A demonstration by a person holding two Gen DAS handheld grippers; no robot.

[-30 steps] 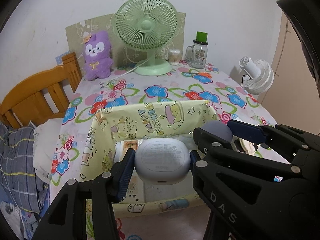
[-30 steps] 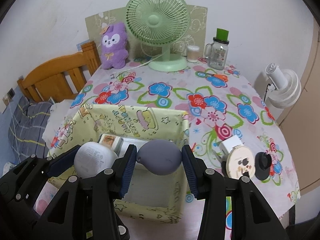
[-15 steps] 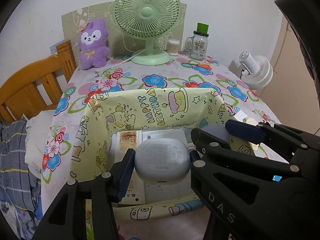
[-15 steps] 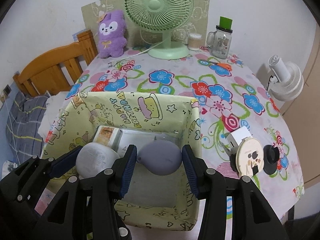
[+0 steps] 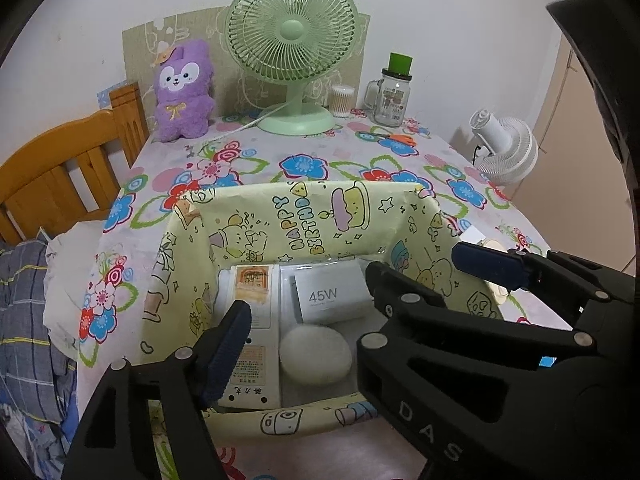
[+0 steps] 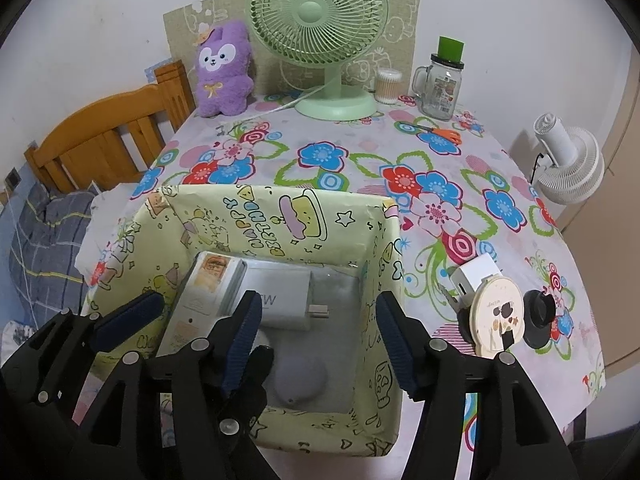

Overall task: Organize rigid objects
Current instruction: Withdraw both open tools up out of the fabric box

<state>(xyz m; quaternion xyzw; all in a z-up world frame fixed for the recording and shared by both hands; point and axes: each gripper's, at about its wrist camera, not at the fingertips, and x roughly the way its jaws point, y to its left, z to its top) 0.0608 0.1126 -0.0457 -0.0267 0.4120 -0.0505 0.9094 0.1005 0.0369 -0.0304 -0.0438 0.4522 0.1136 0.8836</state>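
A yellow cartoon-print box (image 5: 304,220) (image 6: 384,280) sits on the flowered table. Both grippers hang over it. The jaws of my left gripper (image 5: 300,332) are opening, and a white oval case (image 5: 316,356) lies loose on the box floor below them. My right gripper (image 6: 318,300) is opening too, and a grey egg-shaped bulb (image 6: 300,380) rests on the box floor beneath its gap, untouched. A white 45W charger (image 5: 332,296) (image 6: 280,300) and a white carton with an orange label (image 5: 252,312) (image 6: 204,292) also lie inside. The left wrist view hides the bulb behind black fingers.
Right of the box lie a white plug (image 6: 476,276), a round cream compact (image 6: 496,320) and a black disc (image 6: 540,308). At the back stand a green fan (image 6: 320,20), purple plush (image 6: 224,68), jar (image 6: 440,80) and scissors (image 6: 440,132). A wooden bedframe (image 6: 104,140) flanks the left.
Both grippers have opened. The white case dropped out of the left one and the grey bulb out of the right one, onto the box floor. Both views came in over the box.
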